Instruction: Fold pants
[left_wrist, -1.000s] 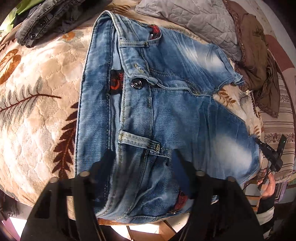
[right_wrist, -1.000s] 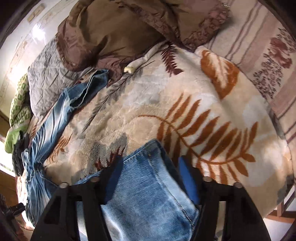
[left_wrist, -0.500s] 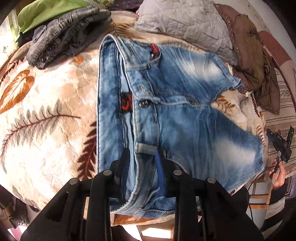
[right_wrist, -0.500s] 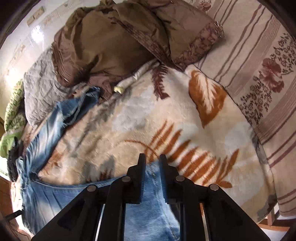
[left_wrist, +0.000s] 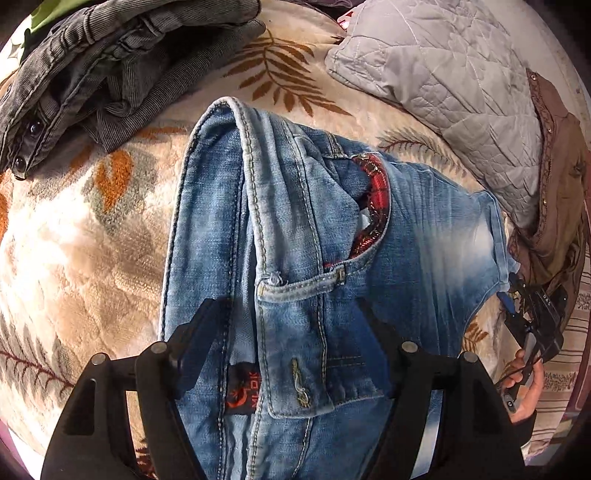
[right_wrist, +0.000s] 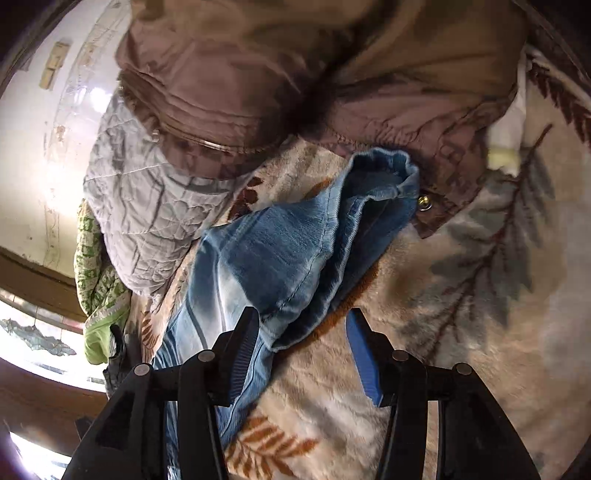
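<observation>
Blue jeans (left_wrist: 295, 229) lie folded on the leaf-patterned blanket (left_wrist: 74, 240), waistband to the left, with red plaid pocket lining showing. My left gripper (left_wrist: 286, 317) hovers over the waistband and belt loop. Its jaws are opening wide, with denim below and between them and the pads not pressing on it. In the right wrist view a jeans leg (right_wrist: 295, 243) lies rumpled, its hem against the brown jacket. My right gripper (right_wrist: 301, 328) is opening too; the leg's near edge lies between its fingers, loose. The right gripper (left_wrist: 532, 317) also shows at the left view's right edge, held by a hand (left_wrist: 524, 387).
Folded grey corduroy pants (left_wrist: 110, 74) lie at the far left. A grey quilted cushion (left_wrist: 443, 92) and a brown jacket (right_wrist: 295, 74) crowd the far side. A green garment (right_wrist: 99, 288) sits by the bed's edge, with a striped sheet (left_wrist: 561, 369) to the right.
Both grippers were closed on denim half a second ago; now both have spread and let go. The left slid along the waistband; the right swung over to the leg hem by the jacket.
</observation>
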